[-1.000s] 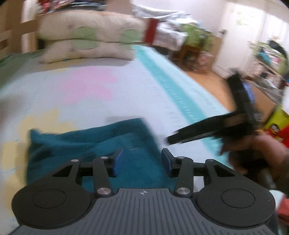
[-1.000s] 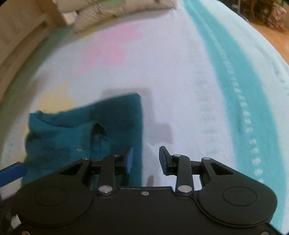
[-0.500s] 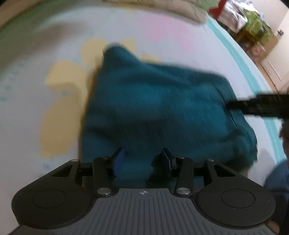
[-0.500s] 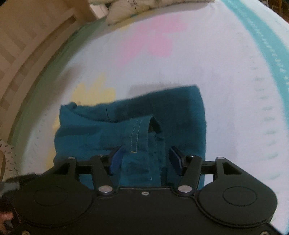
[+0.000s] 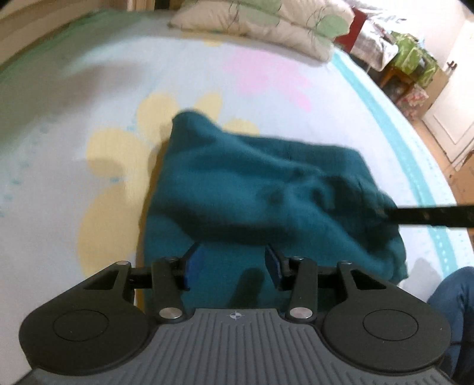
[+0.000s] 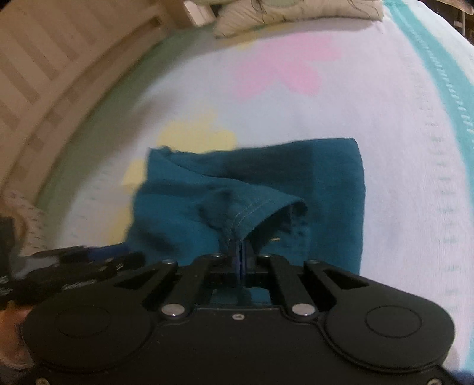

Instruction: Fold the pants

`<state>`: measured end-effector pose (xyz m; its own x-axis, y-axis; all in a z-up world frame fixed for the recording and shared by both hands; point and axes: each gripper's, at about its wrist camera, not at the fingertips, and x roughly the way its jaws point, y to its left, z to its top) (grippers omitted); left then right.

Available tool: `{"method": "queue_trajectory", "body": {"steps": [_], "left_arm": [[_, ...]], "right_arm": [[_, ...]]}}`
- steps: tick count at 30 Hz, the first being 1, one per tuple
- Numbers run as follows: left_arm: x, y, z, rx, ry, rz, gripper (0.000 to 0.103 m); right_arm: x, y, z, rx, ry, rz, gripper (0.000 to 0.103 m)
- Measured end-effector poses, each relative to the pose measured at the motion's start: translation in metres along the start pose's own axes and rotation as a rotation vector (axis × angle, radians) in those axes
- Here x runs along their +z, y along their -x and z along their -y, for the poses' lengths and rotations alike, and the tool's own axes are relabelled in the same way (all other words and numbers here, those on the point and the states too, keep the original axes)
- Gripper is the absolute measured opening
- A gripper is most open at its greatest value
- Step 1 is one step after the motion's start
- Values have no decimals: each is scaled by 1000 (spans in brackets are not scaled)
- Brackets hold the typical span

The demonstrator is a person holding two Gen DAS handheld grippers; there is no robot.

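Observation:
Teal pants (image 5: 260,195) lie partly folded on the flowered bedsheet (image 5: 89,97); they also show in the right wrist view (image 6: 331,183). My left gripper (image 5: 232,263) is open and empty, low over the near edge of the pants. My right gripper (image 6: 239,251) is shut on a stitched hem of the pants and lifts that fold off the layer below. The right gripper also shows in the left wrist view (image 5: 394,214) as a dark bar coming in from the right at the pants' right edge.
Pillows (image 5: 266,20) lie at the head of the bed. A wooden bed frame (image 6: 44,74) runs along the left. A turquoise stripe (image 6: 444,77) marks the right side of the sheet. Cluttered furniture (image 5: 411,59) and the person's knee (image 5: 453,299) are to the right.
My right gripper has closed on the pants' hem and raised it. My left gripper has stayed open above the near edge, and its view has tilted up to show more of the bed.

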<state>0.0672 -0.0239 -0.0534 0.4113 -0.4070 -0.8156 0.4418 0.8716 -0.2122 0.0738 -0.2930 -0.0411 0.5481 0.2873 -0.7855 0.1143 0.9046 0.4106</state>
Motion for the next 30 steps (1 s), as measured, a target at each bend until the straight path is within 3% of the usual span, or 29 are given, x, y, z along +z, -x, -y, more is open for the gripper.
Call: {"method": "queue_trajectory", "body": {"steps": [3,7,10,13,16,20,30], "left_arm": [[4,0,7,-6,-41,9,44],[2,-13,16,-14,-98,-18,44],[-5,-28,21,-36,-138,-87,44],[-14,-46,19,-63,-146,-176,44],[-15,-44,12,-81,-106,-156,44],[-14,-43,5,-89,-85,-156,44],[-13,-40,3,-85,-76,-155,44]], "right_arm": [[-8,14,5,47,-75,15,8],[-15,4,30,-52,-195,-14,8],[-17,3,37,-36,-232,-24,10],[-18,6,36,16,-227,-25,19],[-17,6,37,23,-234,-49,65],[-21,3,38,4,-219,-55,65],[-25,-13,28,15,-155,-71,51]]}}
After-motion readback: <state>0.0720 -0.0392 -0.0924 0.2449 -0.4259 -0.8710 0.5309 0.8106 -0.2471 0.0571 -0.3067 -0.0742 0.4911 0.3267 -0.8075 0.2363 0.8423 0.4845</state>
